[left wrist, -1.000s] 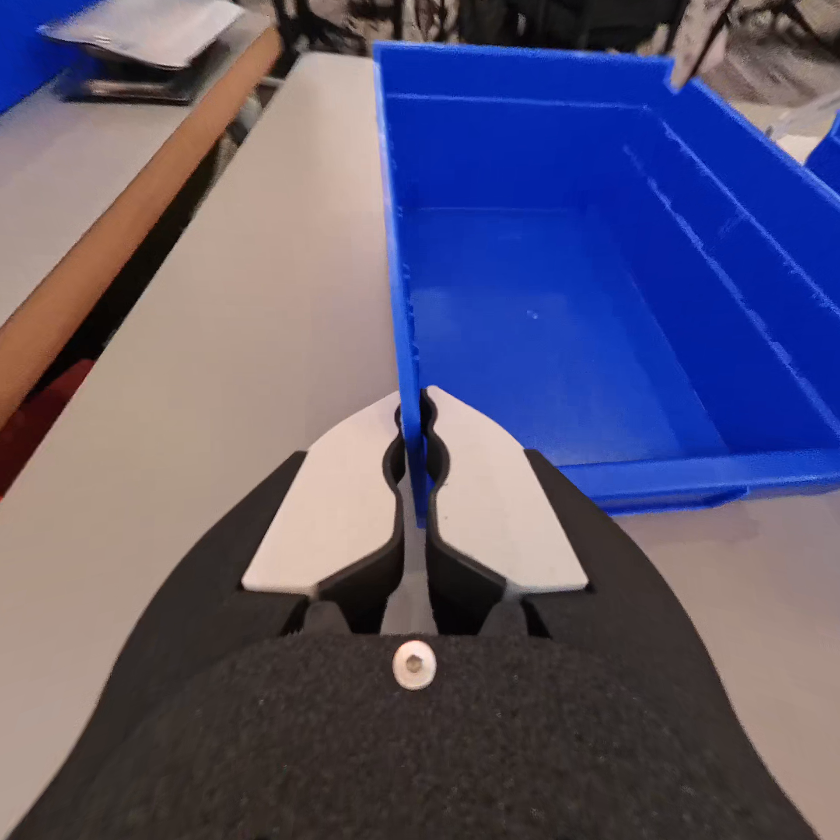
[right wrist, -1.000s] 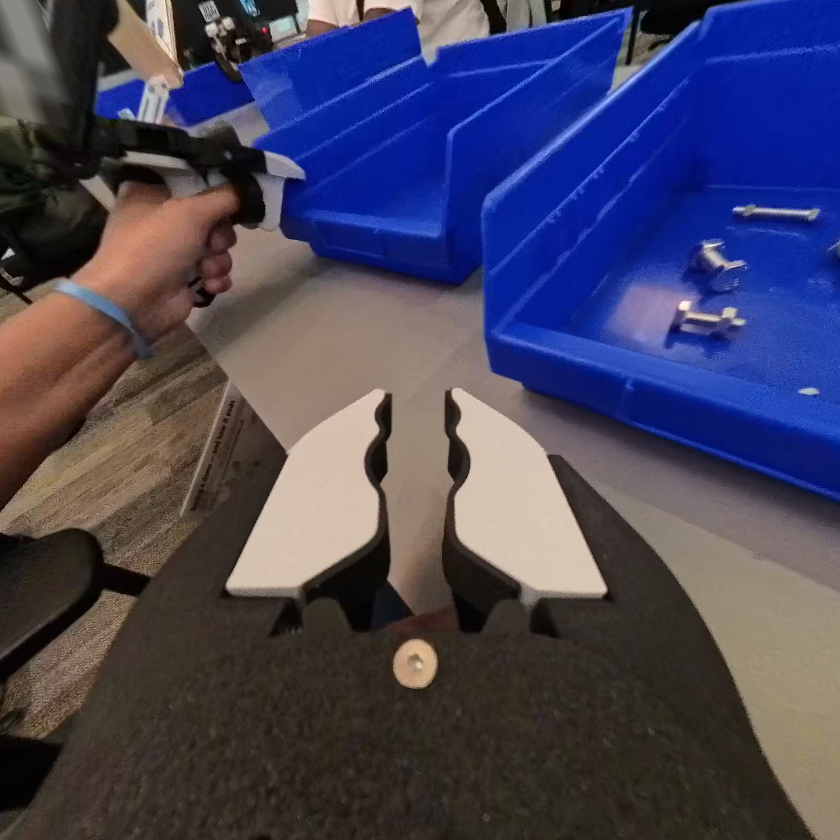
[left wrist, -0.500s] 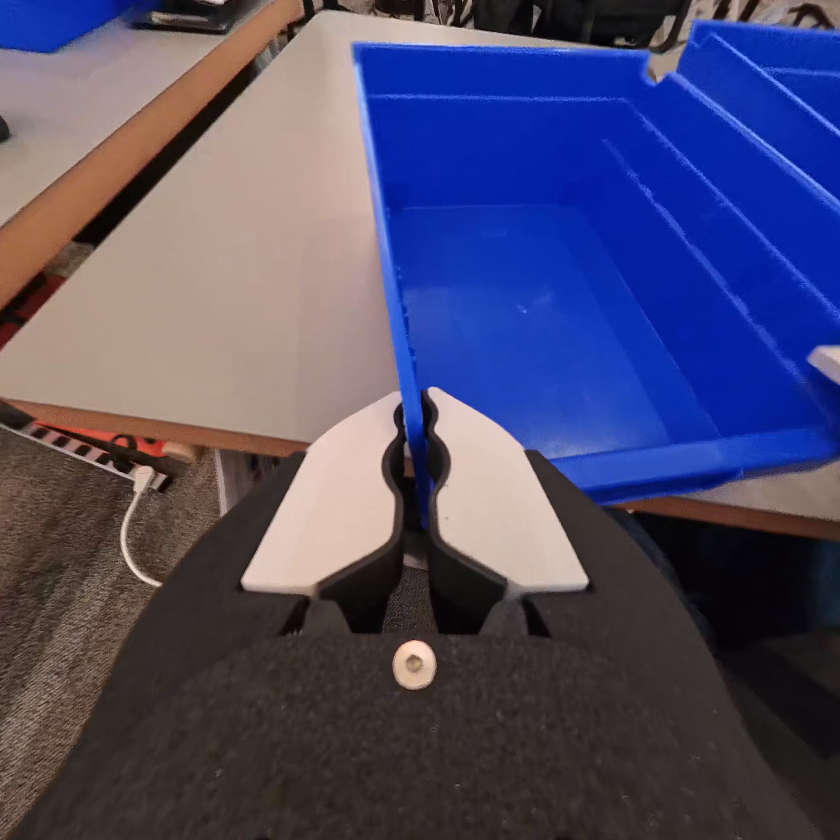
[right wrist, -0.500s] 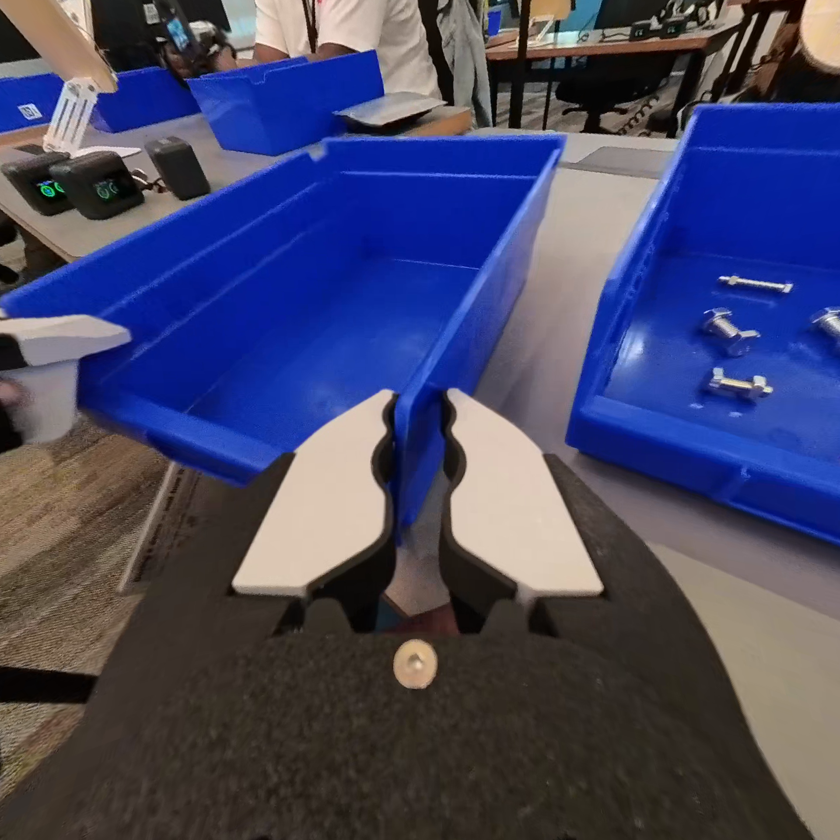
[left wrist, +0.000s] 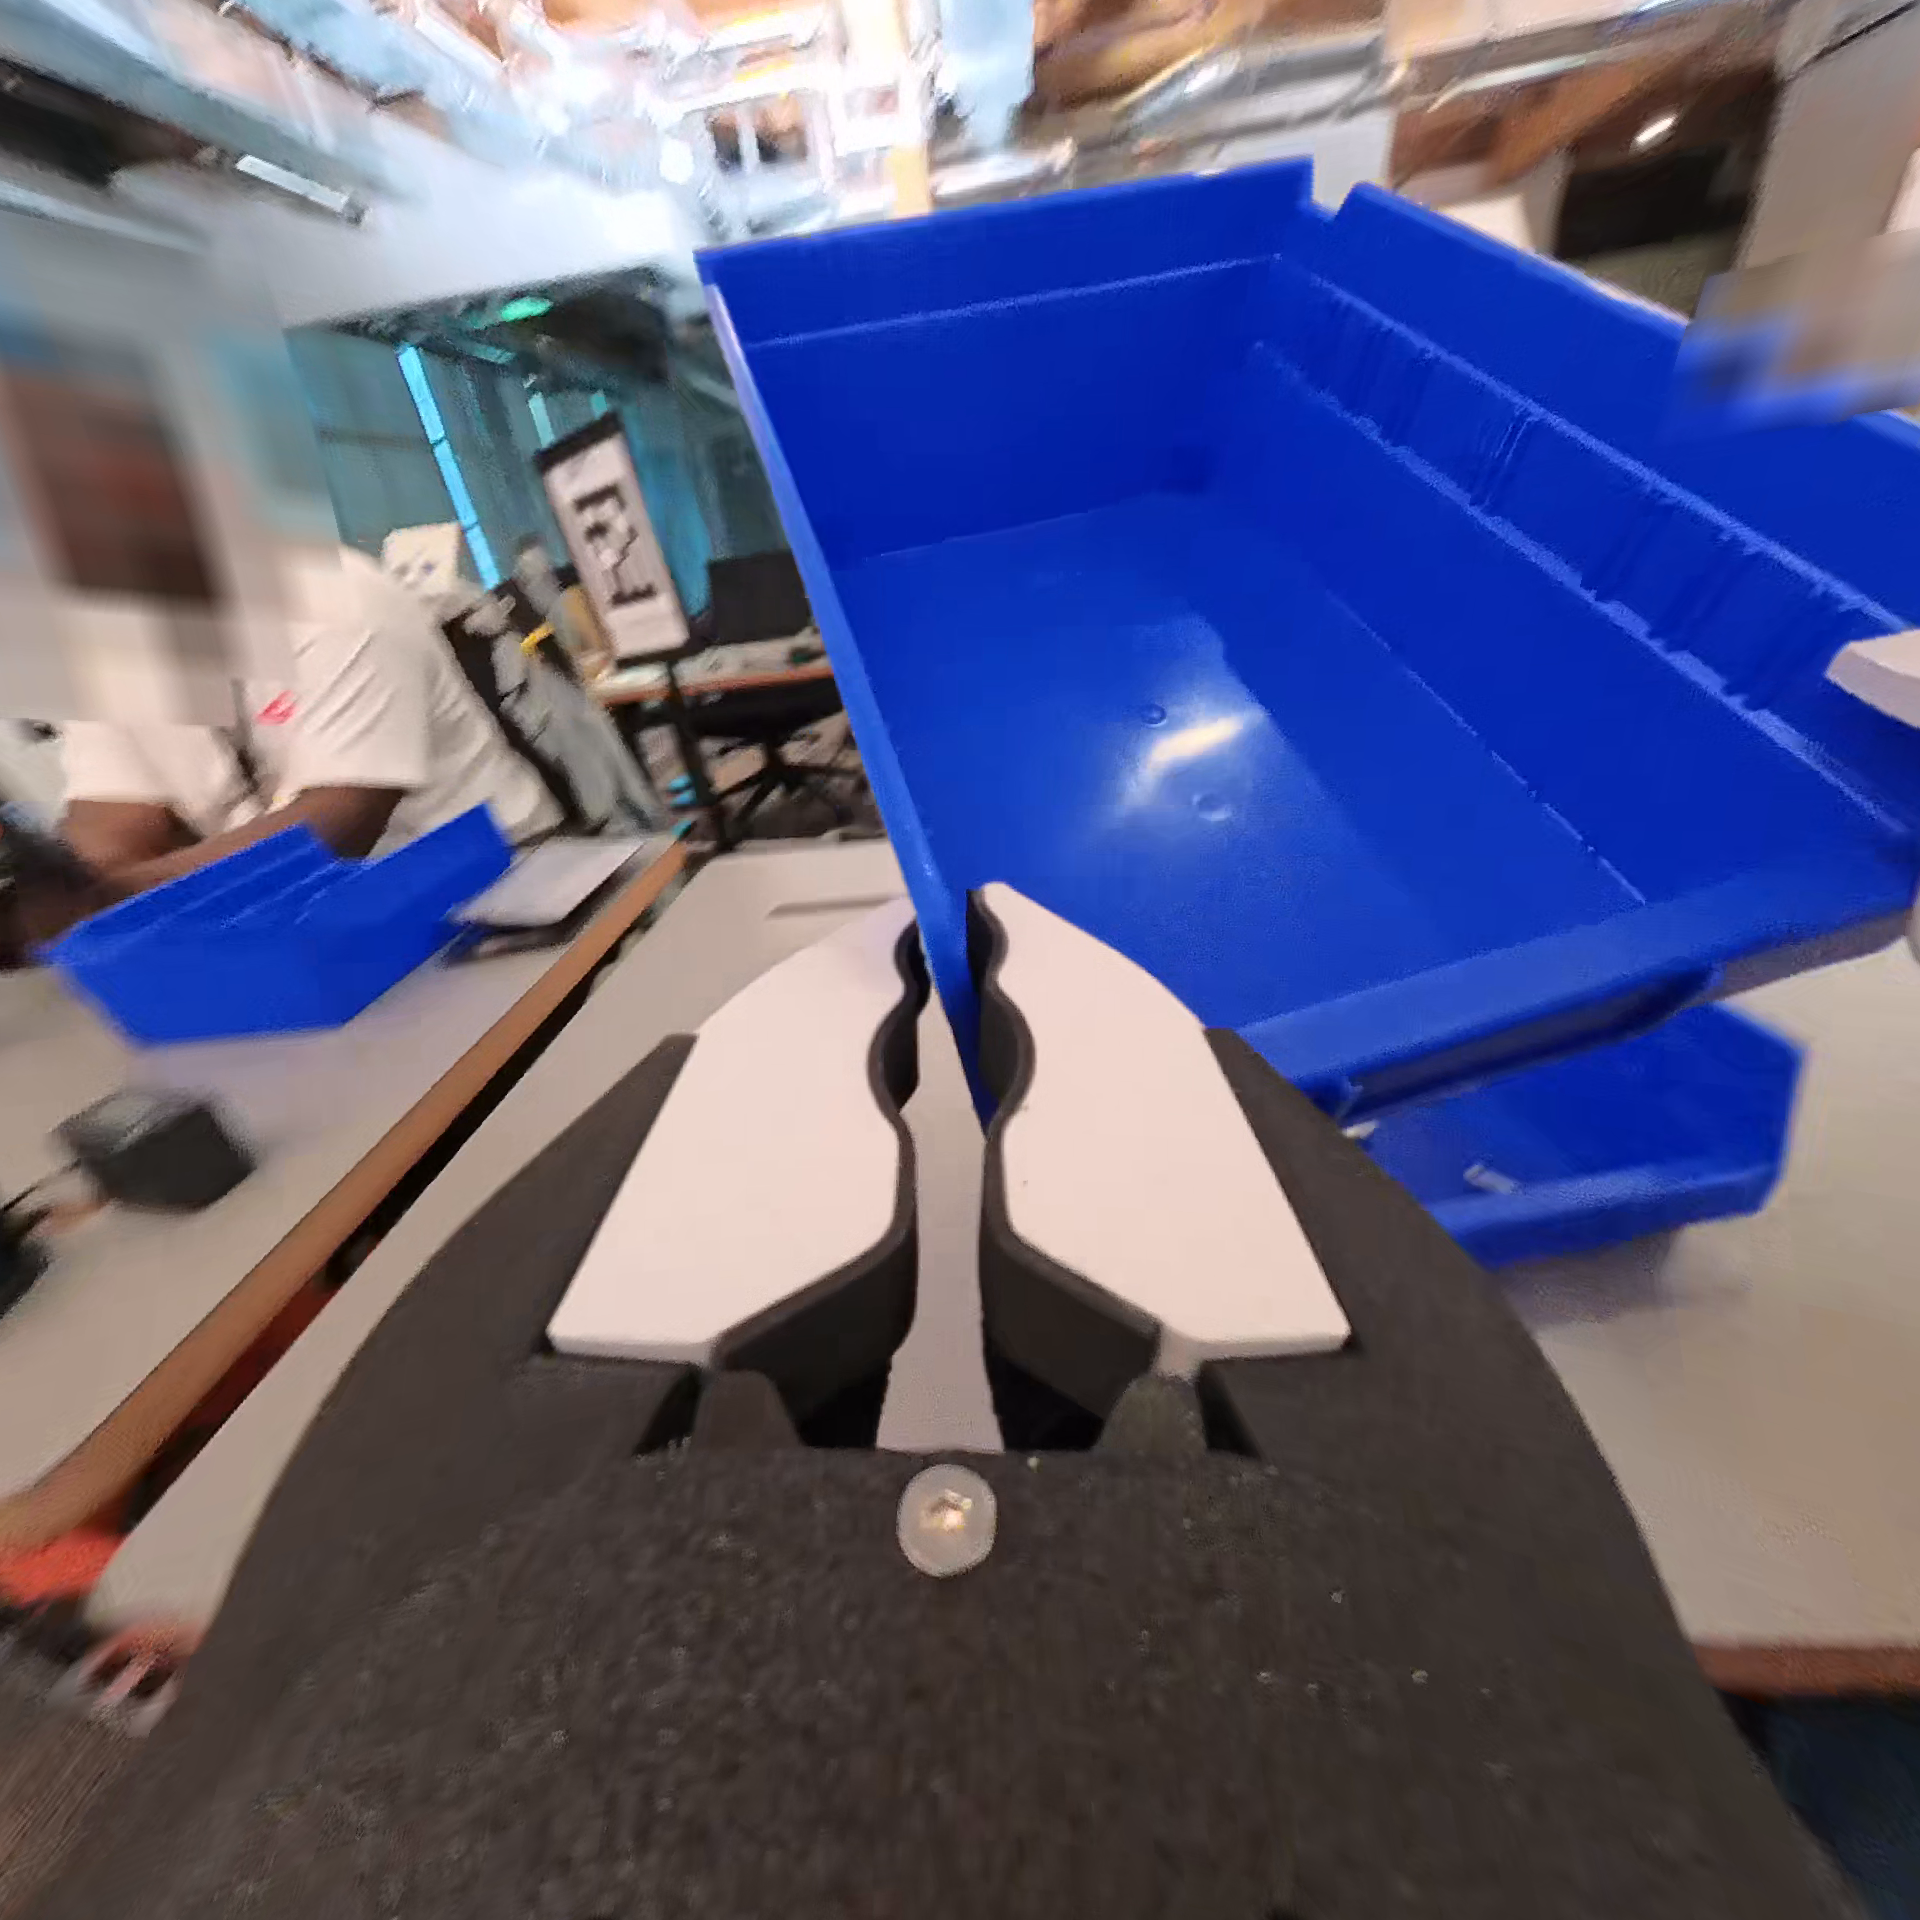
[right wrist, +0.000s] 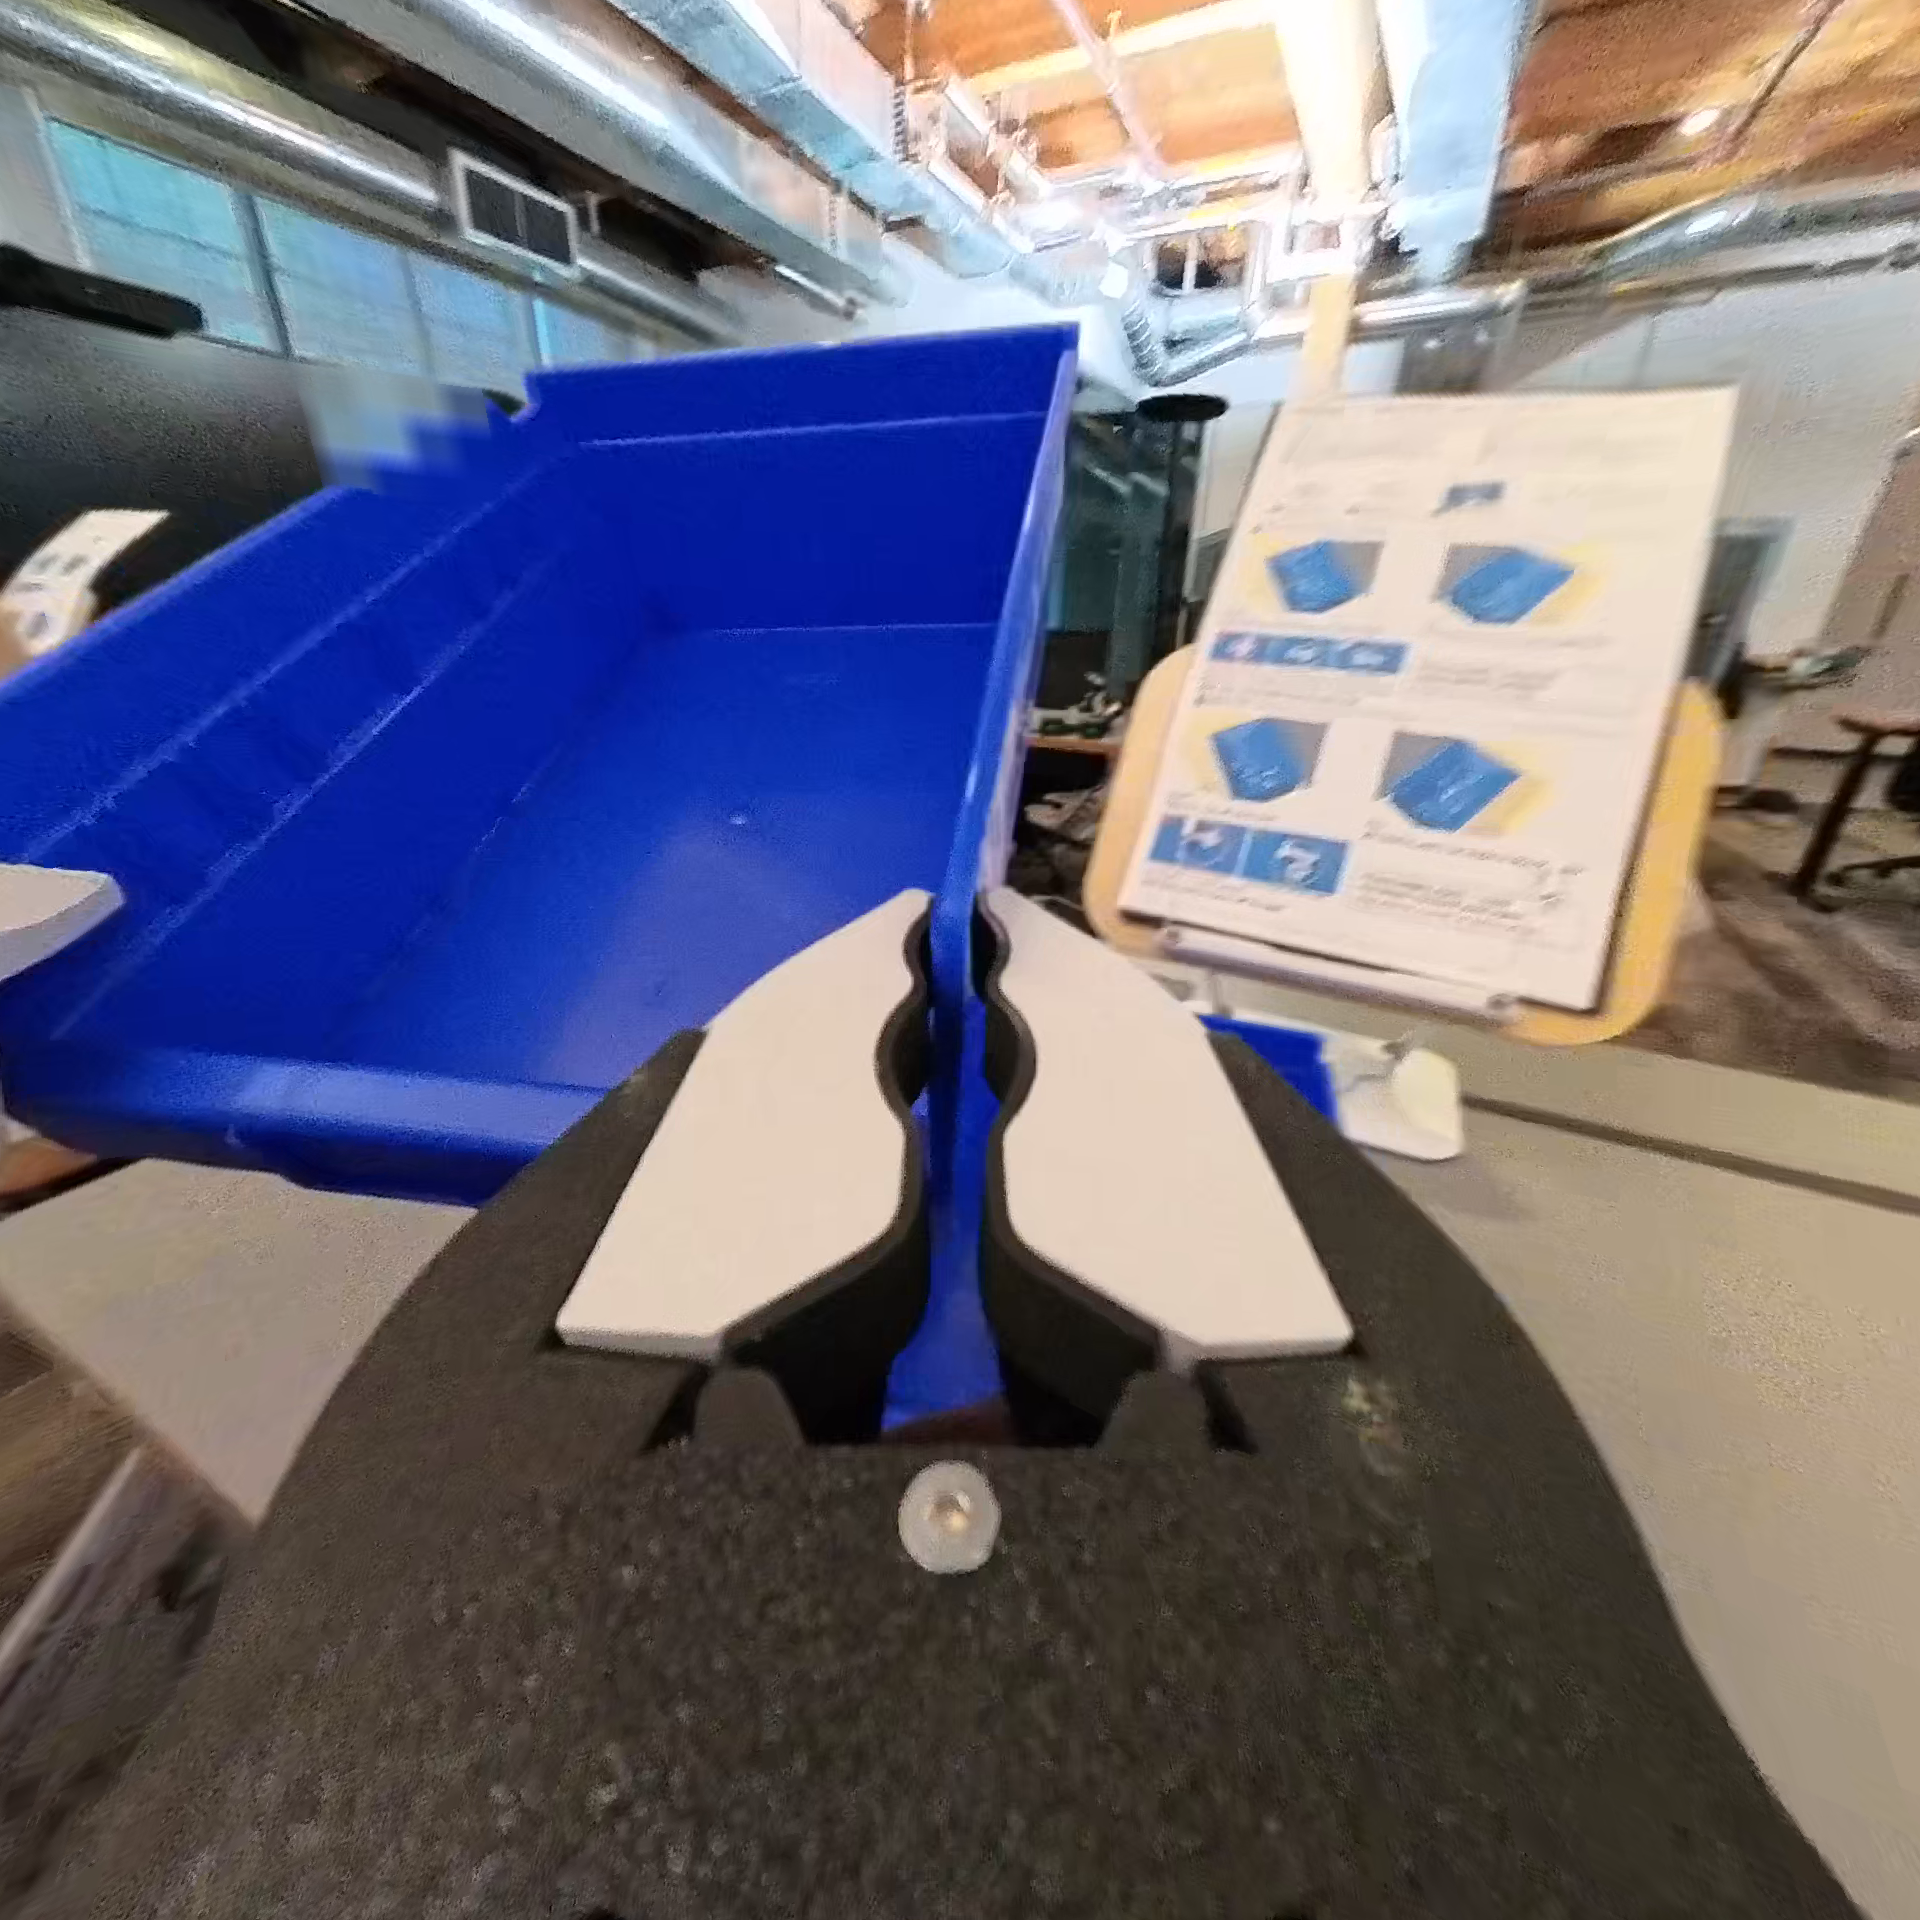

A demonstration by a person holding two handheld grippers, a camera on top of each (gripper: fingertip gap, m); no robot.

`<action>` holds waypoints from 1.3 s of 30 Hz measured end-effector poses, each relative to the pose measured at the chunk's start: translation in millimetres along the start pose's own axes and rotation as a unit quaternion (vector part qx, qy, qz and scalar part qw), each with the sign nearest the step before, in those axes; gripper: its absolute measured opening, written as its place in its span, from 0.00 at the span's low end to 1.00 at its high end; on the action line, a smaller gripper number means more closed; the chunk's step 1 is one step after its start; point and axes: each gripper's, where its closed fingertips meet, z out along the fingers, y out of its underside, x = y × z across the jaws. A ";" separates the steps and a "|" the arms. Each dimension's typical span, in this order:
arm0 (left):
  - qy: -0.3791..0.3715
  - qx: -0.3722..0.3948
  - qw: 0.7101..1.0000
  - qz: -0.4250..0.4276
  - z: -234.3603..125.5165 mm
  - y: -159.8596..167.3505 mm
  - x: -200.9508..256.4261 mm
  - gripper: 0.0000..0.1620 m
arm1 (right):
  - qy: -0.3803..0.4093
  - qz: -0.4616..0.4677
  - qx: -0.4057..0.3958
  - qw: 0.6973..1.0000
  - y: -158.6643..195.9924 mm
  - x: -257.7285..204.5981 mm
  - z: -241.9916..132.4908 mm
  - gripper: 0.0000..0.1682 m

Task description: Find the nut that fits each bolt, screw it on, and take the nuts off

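An empty blue bin (left wrist: 1247,727) hangs tilted in the air above the table, held from both sides. My left gripper (left wrist: 951,904) is shut on the bin's left wall. My right gripper (right wrist: 956,904) is shut on the bin's (right wrist: 571,831) right wall. A second blue bin (left wrist: 1600,1143) sits on the table under the lifted one, with small metal pieces (left wrist: 1491,1179) showing in it. No loose nuts are clear in either view. A tip of the other gripper shows at the edge of each view.
The grey table (left wrist: 1714,1455) has a wood-edged front. A neighbouring table holds another blue bin (left wrist: 281,925), with a person in a white shirt (left wrist: 343,707) behind it. An instruction board (right wrist: 1403,707) and a white object (right wrist: 1403,1101) stand at the right.
My right gripper came to the bin's right wall and shut on it. Both grippers then lifted the empty bin off the table and tipped it up.
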 end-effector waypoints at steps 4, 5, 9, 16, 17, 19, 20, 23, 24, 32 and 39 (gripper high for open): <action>0.104 0.021 0.994 -0.017 58.0 -30.3 108.4 0.04 | 0.117 -0.025 0.000 0.993 -31.4 114.9 -26.9 0.02; 0.125 0.014 0.992 -0.025 70.7 -29.6 140.0 0.04 | 0.145 -0.023 -0.013 0.989 -30.5 145.7 -35.3 0.02; 0.189 -0.022 0.981 -0.050 109.1 -11.4 265.7 0.04 | 0.221 -0.020 -0.092 0.971 -10.1 265.2 -67.9 0.02; 0.261 -0.122 0.957 -0.042 127.8 64.8 455.8 0.04 | 0.272 0.016 -0.202 0.941 80.2 428.5 -147.9 0.02; 0.267 -0.131 0.954 -0.031 126.7 77.3 475.5 0.04 | 0.275 0.032 -0.203 0.939 96.2 444.0 -159.7 0.02; 0.276 -0.141 0.951 -0.003 121.6 97.8 506.2 0.04 | 0.274 0.080 -0.193 0.939 119.8 470.4 -173.7 0.02; 0.277 -0.146 0.950 0.004 119.4 105.4 516.4 0.05 | 0.272 0.102 -0.184 0.939 128.2 480.7 -175.9 0.02; 0.265 -0.157 0.951 0.030 119.6 121.1 530.1 0.05 | 0.264 0.113 -0.196 0.937 155.5 497.3 -177.1 0.02; 0.267 -0.164 0.949 0.031 121.1 127.1 532.6 0.06 | 0.260 0.123 -0.198 0.937 163.7 500.2 -176.9 0.02; 0.288 -0.198 0.935 0.054 117.2 153.0 532.4 0.15 | 0.232 0.121 -0.227 0.938 203.6 509.8 -172.5 0.05; 0.329 -0.152 0.932 0.001 64.2 87.3 406.9 0.34 | 0.256 -0.013 -0.134 0.957 72.4 458.5 -159.8 0.19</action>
